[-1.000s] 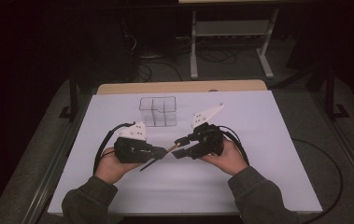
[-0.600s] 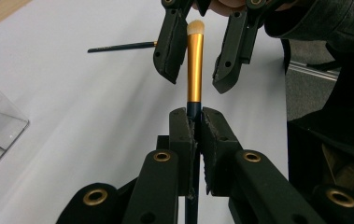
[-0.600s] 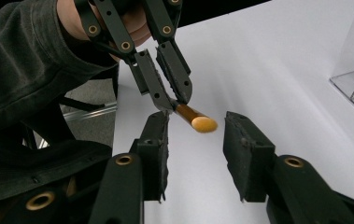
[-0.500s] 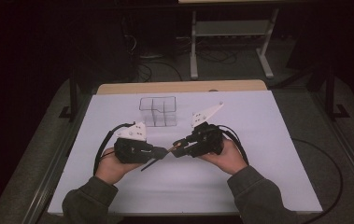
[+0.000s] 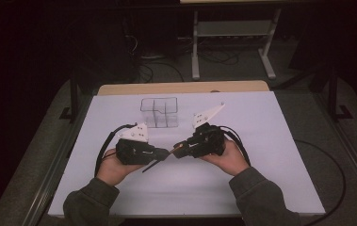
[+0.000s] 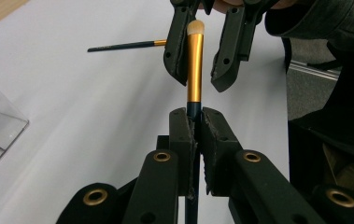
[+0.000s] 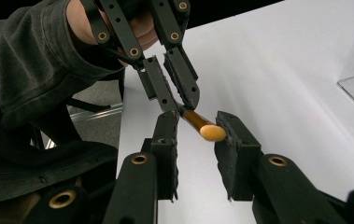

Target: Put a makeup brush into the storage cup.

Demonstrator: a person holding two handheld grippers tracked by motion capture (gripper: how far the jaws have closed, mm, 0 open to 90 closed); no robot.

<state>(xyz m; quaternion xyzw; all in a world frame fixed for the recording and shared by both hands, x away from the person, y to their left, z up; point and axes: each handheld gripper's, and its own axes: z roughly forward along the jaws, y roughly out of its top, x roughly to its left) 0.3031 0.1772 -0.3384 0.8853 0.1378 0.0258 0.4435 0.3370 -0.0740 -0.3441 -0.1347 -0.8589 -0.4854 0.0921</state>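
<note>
A person sits at a table (image 5: 279,141) with a plain white top and a strip of light wood along the far edge. The room behind it is dark, with a grey metal stand (image 5: 232,37) and loose cables on the floor. No words or labels can be read anywhere.

The left gripper (image 6: 195,128) is clamped tight on the dark handle of a makeup brush (image 6: 194,70). The brush sticks straight out from its jaws, with a shiny gold middle and a soft, pale tip.

The right gripper (image 7: 195,135) faces the left one, very near. Its jaws have just been closing, with the tip of the brush between them. One jaw looks to touch the gold part, while the other is a little way off, so they are not clamped yet.

A second brush (image 6: 128,45) lies flat on the table, beyond the left gripper. A clear plastic organizer (image 5: 159,112) with little compartments stands farther off, past both grippers.
</note>
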